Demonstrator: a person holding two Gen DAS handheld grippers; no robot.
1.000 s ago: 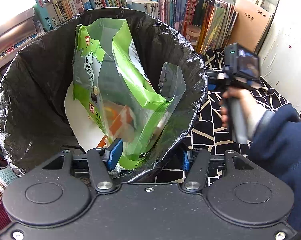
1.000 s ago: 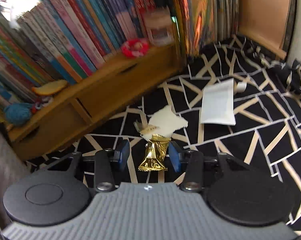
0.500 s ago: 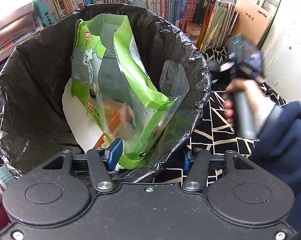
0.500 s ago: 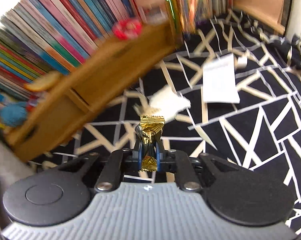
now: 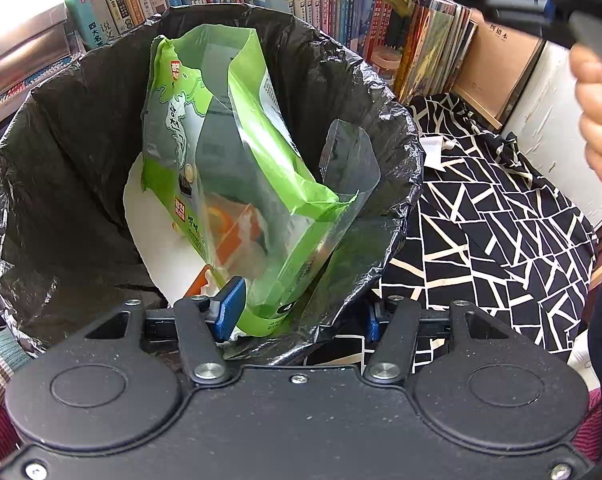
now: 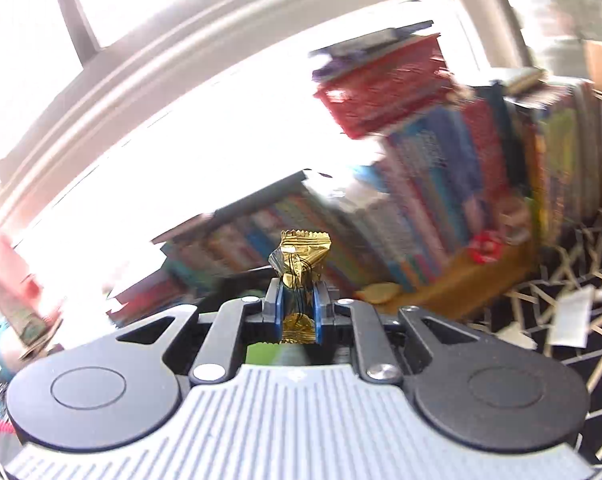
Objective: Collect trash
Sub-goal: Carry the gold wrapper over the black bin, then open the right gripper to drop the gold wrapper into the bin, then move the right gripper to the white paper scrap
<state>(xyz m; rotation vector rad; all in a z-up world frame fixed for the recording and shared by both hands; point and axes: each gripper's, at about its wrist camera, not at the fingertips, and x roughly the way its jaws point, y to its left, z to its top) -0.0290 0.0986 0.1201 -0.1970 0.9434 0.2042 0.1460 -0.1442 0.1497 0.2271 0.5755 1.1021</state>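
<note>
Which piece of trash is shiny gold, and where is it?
The gold wrapper, pinched in the right gripper. The other trash is a green packet and clear plastic, both inside the black bin bag.

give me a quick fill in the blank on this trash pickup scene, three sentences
1. The right gripper is clamped on a crumpled ____ wrapper.
2. The bin is lined with a ____ plastic bag.
3. The tallest piece of trash in the bin is a ____ food bag.

Missing words: gold; black; green
</note>
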